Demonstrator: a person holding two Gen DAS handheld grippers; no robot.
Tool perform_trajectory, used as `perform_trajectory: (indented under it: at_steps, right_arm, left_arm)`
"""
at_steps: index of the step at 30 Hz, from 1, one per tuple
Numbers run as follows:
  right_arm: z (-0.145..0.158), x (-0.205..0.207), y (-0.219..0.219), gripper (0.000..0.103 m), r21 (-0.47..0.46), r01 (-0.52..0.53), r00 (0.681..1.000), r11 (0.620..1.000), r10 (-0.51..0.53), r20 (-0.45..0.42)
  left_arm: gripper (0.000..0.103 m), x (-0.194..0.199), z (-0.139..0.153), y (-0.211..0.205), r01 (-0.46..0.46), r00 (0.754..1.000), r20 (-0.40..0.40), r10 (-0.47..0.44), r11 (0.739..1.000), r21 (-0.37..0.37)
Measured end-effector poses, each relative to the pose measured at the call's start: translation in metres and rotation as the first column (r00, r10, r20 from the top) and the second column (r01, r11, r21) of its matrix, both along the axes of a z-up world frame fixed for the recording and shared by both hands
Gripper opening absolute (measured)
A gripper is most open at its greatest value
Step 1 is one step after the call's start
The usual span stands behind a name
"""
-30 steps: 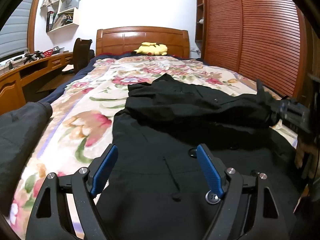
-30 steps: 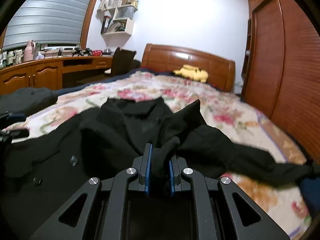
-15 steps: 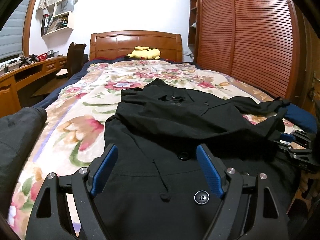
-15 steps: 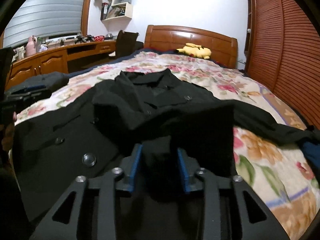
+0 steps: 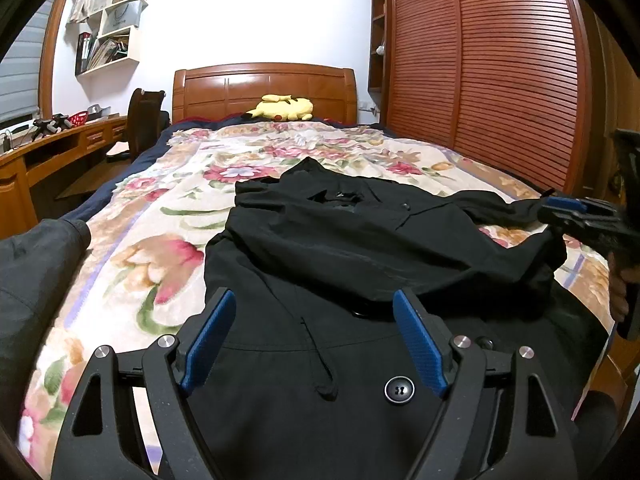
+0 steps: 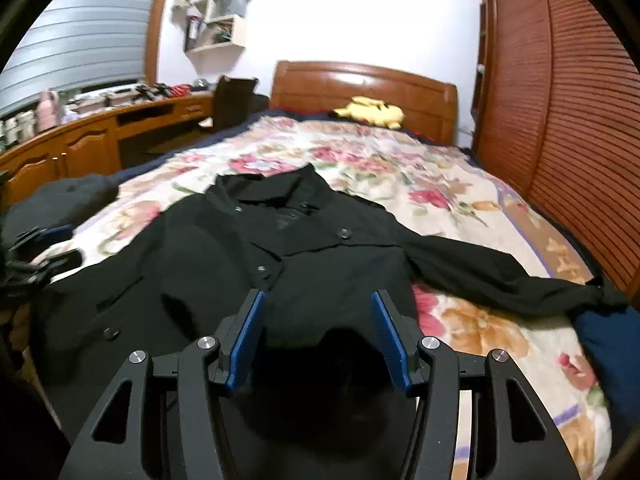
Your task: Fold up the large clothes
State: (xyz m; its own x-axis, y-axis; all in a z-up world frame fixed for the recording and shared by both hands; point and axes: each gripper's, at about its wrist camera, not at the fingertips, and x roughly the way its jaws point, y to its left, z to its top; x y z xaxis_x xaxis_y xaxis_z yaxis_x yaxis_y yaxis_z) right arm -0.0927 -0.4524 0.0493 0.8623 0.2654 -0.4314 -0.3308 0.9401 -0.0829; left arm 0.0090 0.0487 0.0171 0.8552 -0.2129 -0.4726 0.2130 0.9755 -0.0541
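A black buttoned coat point(image 5: 360, 248) lies on the floral bedspread point(image 5: 168, 216), collar toward the headboard. One sleeve is folded across its chest. The other sleeve point(image 6: 500, 276) stretches out to the right in the right wrist view. My left gripper point(image 5: 314, 330) is open and empty, low over the coat's lower front near a button point(image 5: 399, 390). My right gripper point(image 6: 318, 334) is open over the coat point(image 6: 280, 248), with dark cloth lying loose between its pads. The right gripper also shows at the right edge of the left wrist view point(image 5: 576, 216).
A yellow plush toy point(image 5: 282, 109) sits by the wooden headboard point(image 5: 264, 84). A wooden desk point(image 6: 80, 140) and chair point(image 5: 146, 120) stand left of the bed. Slatted wardrobe doors point(image 5: 500, 80) run along the right. A dark grey garment point(image 5: 36, 264) lies at the bed's left edge.
My right gripper opened and let go of the sleeve cloth it had carried across the coat; the sleeve now rests folded on the chest. My left gripper stayed open, shifting slightly.
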Motion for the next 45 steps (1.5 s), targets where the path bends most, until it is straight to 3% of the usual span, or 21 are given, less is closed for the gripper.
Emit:
perform_trajectory:
  at_steps: [7,8,10,18,25,27,31,35,40,42,44,45]
  right_arm:
    - [-0.009,0.002,0.000,0.056,-0.005,-0.051,0.995,0.999,0.050,-0.088]
    - [-0.012,0.002,0.001,0.045,-0.011,-0.074,0.992,0.997,0.072,-0.106]
    - [-0.019,0.000,0.003,0.038,-0.032,-0.113,0.984,0.993,0.107,-0.143]
    - [-0.036,-0.033,0.002,0.038,-0.049,-0.178,0.959,0.983,0.162,-0.231]
    - [-0.018,-0.053,-0.004,0.038,-0.029,-0.183,0.967,0.983,0.175,-0.184]
    - [-0.013,-0.056,-0.007,0.046,-0.038,-0.157,0.979,0.987,0.150,-0.138]
    - [-0.006,-0.041,-0.017,0.049,-0.056,-0.057,0.995,0.997,0.053,-0.079]
    - [-0.011,-0.022,-0.019,0.048,-0.024,-0.045,0.995,0.999,0.042,-0.087]
    - [-0.042,-0.019,0.005,0.048,-0.117,-0.119,0.979,0.986,0.096,-0.181]
    - [-0.056,-0.021,0.005,0.048,-0.129,-0.121,0.974,0.984,0.092,-0.206]
    - [-0.069,-0.022,0.003,0.048,-0.133,-0.118,0.969,0.984,0.084,-0.233]
    - [-0.074,-0.023,0.001,0.048,-0.136,-0.113,0.968,0.984,0.078,-0.240]
  left_arm:
    - [0.082,-0.001,0.000,0.001,0.000,1.000,0.000,0.000,1.000,-0.003]
    - [0.082,0.000,0.000,0.001,0.000,1.000,-0.001,0.000,1.000,-0.004]
    - [0.082,-0.001,0.000,0.001,0.000,1.000,-0.002,0.000,1.000,-0.007]
    - [0.082,-0.001,0.003,0.001,0.006,1.000,0.004,-0.006,1.000,-0.023]
    - [0.082,-0.003,0.005,-0.002,0.012,1.000,0.010,-0.012,1.000,-0.016]
    - [0.082,-0.003,0.005,-0.002,0.011,1.000,0.010,-0.011,1.000,-0.021]
    - [0.082,-0.002,0.004,-0.004,0.013,1.000,0.009,-0.013,1.000,-0.026]
    - [0.082,0.000,0.003,-0.006,0.022,1.000,0.008,-0.022,0.999,-0.034]
    - [0.082,0.002,0.004,-0.005,0.031,1.000,0.004,-0.031,0.998,-0.062]
    - [0.088,0.001,0.007,-0.002,0.030,1.000,0.009,-0.030,0.997,-0.076]
    - [0.103,-0.003,0.010,-0.001,0.034,0.999,0.028,-0.032,0.995,-0.089]
    - [0.103,-0.005,0.011,-0.001,0.033,0.999,0.039,-0.030,0.995,-0.090]
